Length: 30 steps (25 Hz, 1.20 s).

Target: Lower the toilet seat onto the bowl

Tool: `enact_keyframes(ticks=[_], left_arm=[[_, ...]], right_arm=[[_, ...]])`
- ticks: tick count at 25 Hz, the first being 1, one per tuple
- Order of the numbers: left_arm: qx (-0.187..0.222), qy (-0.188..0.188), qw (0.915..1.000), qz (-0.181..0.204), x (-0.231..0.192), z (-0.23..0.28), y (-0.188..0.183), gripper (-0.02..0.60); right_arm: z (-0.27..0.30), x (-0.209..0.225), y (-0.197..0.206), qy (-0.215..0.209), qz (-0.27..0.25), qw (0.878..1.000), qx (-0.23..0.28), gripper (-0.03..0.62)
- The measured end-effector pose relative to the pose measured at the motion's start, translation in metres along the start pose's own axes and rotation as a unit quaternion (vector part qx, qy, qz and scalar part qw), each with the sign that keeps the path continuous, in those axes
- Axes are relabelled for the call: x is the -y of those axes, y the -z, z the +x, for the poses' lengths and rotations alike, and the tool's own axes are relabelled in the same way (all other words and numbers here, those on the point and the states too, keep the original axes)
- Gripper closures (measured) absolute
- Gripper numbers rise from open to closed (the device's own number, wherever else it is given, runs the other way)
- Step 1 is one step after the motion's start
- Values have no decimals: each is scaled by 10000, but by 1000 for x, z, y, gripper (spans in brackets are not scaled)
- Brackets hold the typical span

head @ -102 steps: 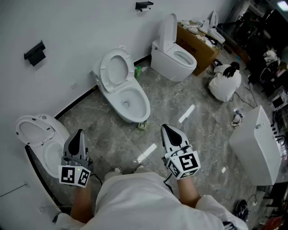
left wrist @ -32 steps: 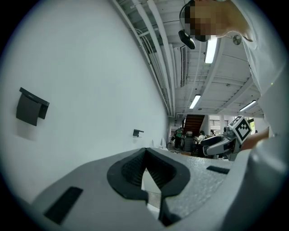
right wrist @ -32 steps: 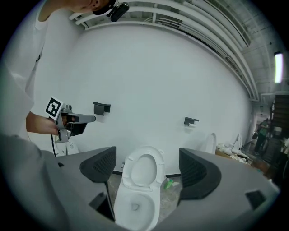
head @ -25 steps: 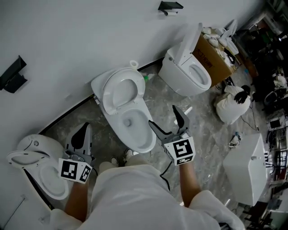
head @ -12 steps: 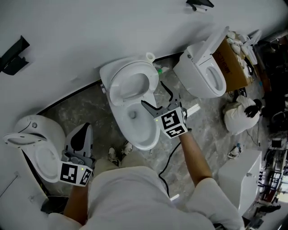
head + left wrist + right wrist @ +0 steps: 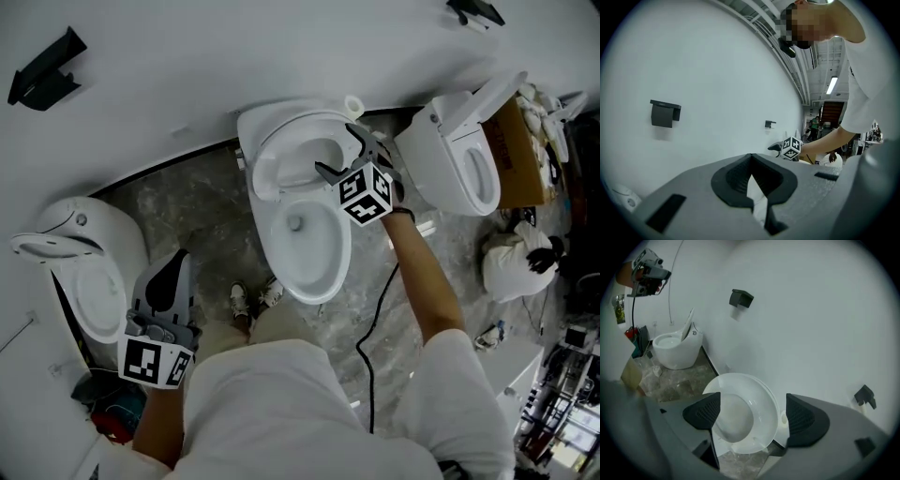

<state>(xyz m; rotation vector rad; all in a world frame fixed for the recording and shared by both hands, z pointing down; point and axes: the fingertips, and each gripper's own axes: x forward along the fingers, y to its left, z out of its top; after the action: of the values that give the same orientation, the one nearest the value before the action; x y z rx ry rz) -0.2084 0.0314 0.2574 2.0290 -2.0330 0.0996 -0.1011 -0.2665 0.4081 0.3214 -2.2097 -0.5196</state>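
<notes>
The middle toilet's white seat (image 6: pixel 281 155) stands raised against the wall, above its bowl (image 6: pixel 305 248). My right gripper (image 6: pixel 337 150) is open and reaches over the seat's right rim. In the right gripper view the seat ring (image 6: pixel 761 401) and the lid behind it lie between the spread black pads (image 6: pixel 702 411); whether they touch the seat I cannot tell. My left gripper (image 6: pixel 171 281) hangs low at the left, shut and holding nothing. In the left gripper view that gripper (image 6: pixel 752 187) points at the bare wall, with the right gripper's marker cube (image 6: pixel 791 148) in the distance.
A second toilet (image 6: pixel 89 281) with its seat up stands at the left, near my left gripper. A third toilet (image 6: pixel 459 164) stands at the right beside a cardboard box (image 6: pixel 525 141). Black holders (image 6: pixel 42 75) hang on the wall. A cable (image 6: pixel 370 328) trails down from my right arm.
The person has stepped up to the middle toilet. My right gripper has reached forward from above the bowl to the raised seat's rim. My left gripper has stayed low and shut.
</notes>
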Motion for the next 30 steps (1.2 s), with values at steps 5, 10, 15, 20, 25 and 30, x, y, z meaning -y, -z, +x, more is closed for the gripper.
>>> enact_keyframes(ticks=[5,10,15,20,25,30], left_arm=[[-129,-383,9992,-52,-9,-20,10,588],[-196,-598,9980,-97,-11,-30,16,588],[-206,-688,9973,-137,-10,-34,19,588],[-202,-692,9973,-155,-12,-37,20,588],[-154,-517,9984,-138,-4,-31,17,588],[-144,-345,9992,-108,5,-32,16,588]], right_arm=[[43,7,14,-241,-450,9979,-396,189],[71,14,19,-262,-865,9936,-674,189],[85,7,20,-325,-1051,9908,-785,189],[90,-1,24,-275,-1209,9882,-895,189],[83,-4,21,-221,-969,9914,-851,191],[71,-9,22,-120,-855,9928,-828,191]])
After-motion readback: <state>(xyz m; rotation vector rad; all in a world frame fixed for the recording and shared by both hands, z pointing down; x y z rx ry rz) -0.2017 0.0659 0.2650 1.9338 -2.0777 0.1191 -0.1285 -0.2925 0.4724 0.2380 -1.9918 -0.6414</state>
